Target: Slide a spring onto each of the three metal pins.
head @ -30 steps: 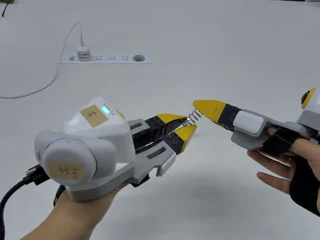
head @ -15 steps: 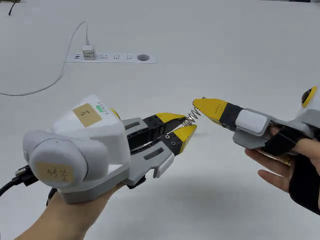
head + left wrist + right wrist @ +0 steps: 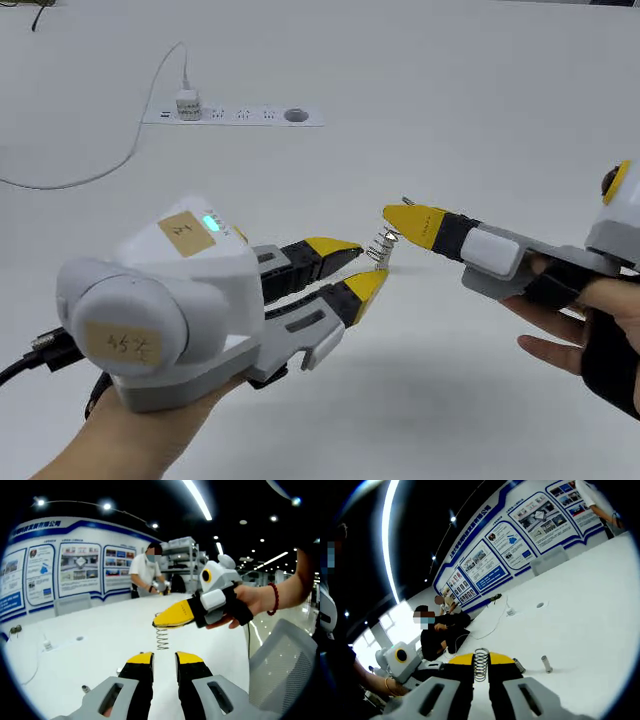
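The right gripper (image 3: 398,216) is pinched on one end of a spring (image 3: 382,243). The rest of the coil hangs free past its tips, toward the left gripper (image 3: 372,260), whose jaws are spread just short of it. The spring looks light, thin and bouncy, and apt to bend or flick away. It is best held gently near one end. Farther out from the right tips, a pin (image 3: 546,664) stands on the table (image 3: 590,620). Beside it is a small part (image 3: 519,666) too small to identify. Whether anything runs inside the coil I cannot tell.

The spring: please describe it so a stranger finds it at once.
Above the white workbench, the right tongs and the open left tongs point at each other. The spring hangs from the right tongs' tip, between both. It is a silvery wire coil among yellow tips.
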The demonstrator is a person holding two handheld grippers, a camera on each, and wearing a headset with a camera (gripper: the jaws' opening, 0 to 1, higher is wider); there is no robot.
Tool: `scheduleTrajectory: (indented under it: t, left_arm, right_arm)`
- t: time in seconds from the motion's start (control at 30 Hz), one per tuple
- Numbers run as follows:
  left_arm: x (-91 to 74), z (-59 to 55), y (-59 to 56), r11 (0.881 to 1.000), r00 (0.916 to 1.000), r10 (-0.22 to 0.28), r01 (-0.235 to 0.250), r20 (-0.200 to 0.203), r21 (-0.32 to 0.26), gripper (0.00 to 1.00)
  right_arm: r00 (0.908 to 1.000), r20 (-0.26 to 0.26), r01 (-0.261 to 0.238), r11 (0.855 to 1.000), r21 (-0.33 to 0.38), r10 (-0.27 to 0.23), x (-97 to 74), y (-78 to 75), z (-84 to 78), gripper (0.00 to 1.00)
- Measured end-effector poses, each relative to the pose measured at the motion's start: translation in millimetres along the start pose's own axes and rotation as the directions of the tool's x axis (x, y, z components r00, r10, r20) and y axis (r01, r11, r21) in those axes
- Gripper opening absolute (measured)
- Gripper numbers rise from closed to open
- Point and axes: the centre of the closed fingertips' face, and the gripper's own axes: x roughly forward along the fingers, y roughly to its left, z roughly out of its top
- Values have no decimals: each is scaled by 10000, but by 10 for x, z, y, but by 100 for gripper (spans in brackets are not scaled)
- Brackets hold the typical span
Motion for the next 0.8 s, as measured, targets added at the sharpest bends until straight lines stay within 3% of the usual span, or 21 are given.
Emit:
scheduleTrajectory:
  t: [0.2, 0.47, 0.8]
  left_arm:
    - [-101, -94, 78, 9993, 9992, 331, -336, -239, -185, 24]
    - [-264, -216, 239, 9943, 9936, 978, -1000, -570, -369, 32]
    - [-413, -350, 385, 9843, 9824, 1602, -1662, -958, -588, 46]
  right_arm:
    - [9988, -122, 461, 9910, -1259, -480, 42, -109, 39, 11]
    - [9947, -51, 995, 9714, -2154, -1030, 120, -318, 131, 11]
    - [9872, 37, 1547, 9504, -2699, -1596, 198, -565, 166, 11]
